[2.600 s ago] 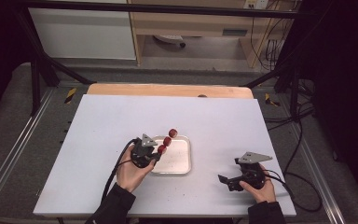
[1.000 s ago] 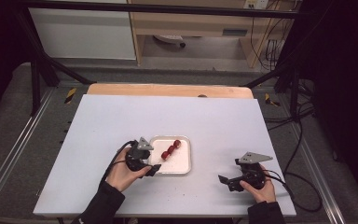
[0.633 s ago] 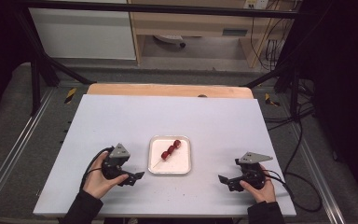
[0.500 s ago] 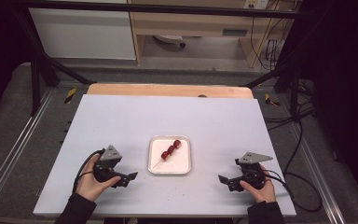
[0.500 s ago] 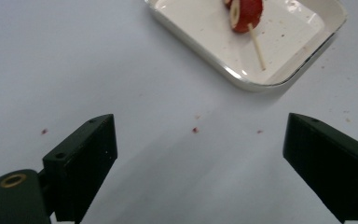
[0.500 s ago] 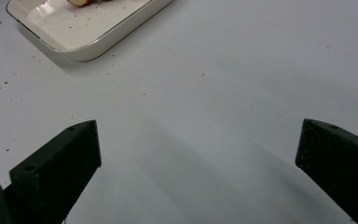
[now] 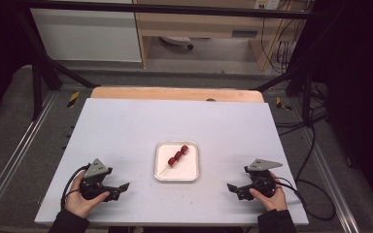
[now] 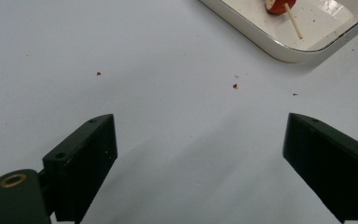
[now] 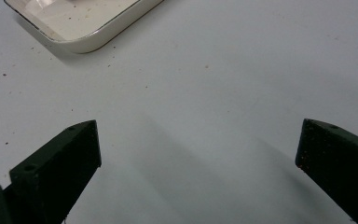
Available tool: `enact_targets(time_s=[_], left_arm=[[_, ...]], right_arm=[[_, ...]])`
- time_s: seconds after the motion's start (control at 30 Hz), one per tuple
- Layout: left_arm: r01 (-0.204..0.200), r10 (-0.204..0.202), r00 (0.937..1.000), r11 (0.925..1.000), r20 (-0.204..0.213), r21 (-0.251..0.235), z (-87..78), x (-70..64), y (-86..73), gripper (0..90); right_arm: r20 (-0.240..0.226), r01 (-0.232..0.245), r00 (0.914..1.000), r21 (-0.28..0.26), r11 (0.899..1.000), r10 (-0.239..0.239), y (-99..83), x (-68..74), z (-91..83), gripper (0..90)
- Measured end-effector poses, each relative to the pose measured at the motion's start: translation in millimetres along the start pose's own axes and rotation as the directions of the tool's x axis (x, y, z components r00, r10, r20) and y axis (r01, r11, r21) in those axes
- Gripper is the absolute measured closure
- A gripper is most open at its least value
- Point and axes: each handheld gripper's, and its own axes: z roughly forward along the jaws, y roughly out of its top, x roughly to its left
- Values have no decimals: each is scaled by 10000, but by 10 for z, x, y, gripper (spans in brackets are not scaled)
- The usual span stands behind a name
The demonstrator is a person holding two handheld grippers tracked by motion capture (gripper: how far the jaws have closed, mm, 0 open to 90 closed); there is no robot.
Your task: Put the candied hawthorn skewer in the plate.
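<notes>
Blk fingers (image 8: 81,163), grey plates, dark sleeves.

Big pale grey rectangular table (image 7: 126,131), kinda crumb-speckled. Smack in the middle sits a small white square tray (image 7: 190,171); reddish crumbs (image 8: 235,86) are scattered just beside that tray.

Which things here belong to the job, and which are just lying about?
Job: skewer of red fruit, lying in the tray; left gripper and right gripper, both open and apart from the tray.
Lying about: red crumbs on the table.
</notes>
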Motion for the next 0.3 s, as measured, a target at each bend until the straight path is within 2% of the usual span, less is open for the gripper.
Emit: enact_targets(time_s=[0.3], left_arm=[[104,-105,9999,9999,121,118,36,22,-63,104]], right_arm=[[-19,32,10000,46,10000,-32,0,-2,-1,7]])
